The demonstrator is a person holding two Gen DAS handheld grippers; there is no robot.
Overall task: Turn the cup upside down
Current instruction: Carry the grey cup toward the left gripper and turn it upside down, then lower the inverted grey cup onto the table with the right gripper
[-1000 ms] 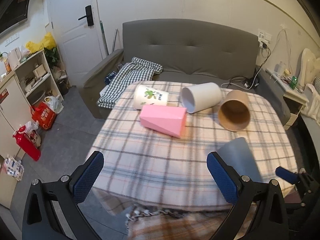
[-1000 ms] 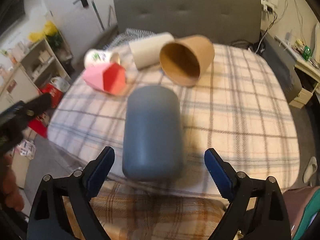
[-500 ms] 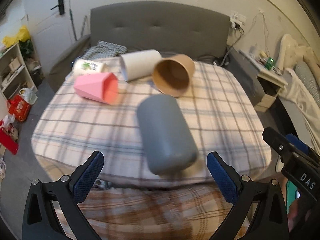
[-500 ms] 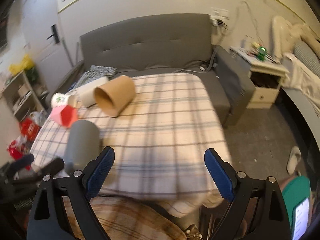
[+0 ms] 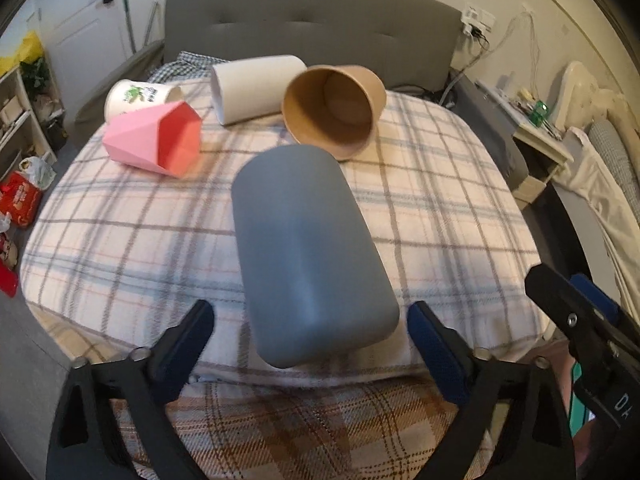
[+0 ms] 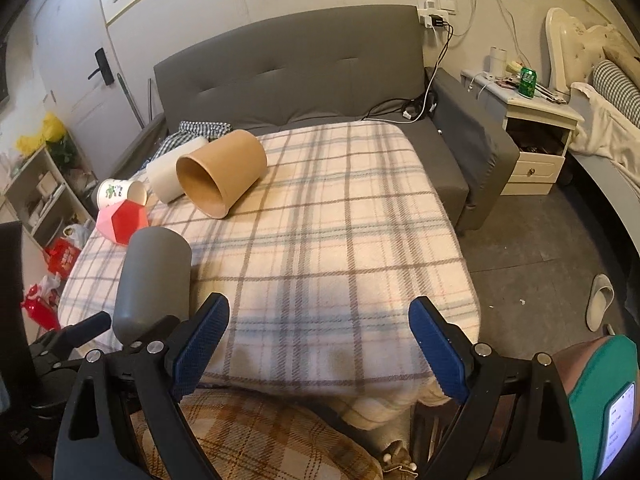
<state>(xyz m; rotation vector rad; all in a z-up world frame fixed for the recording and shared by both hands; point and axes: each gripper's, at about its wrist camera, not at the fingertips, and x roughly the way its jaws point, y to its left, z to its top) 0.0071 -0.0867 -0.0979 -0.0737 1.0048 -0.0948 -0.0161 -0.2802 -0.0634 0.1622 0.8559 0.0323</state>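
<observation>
From the left wrist view, the grey cup (image 5: 308, 252) lies on its side near the front edge of the plaid-covered table (image 5: 440, 208), its closed, rounded end towards the camera and its far end pointing at the other cups. The left gripper (image 5: 310, 334) has its jaws spread wide, one blue pad on either side of the cup's near end, neither pad touching it and nothing held. That straddle looks like a line-up for a side grasp, which would let the cup be lifted and turned mouth-down. Beyond lie a brown paper cup (image 5: 334, 110), a white cup (image 5: 256, 88), a pink faceted cup (image 5: 154, 140) and a printed cup (image 5: 136, 98), all on their sides.

From the right wrist view, the right gripper (image 6: 318, 344) is wide open and empty above the table's bare front, well right of the grey cup (image 6: 154, 280). It appears to be parked clear, leaving the grasp to the left gripper (image 6: 86, 328), seen low beside the cup.
</observation>
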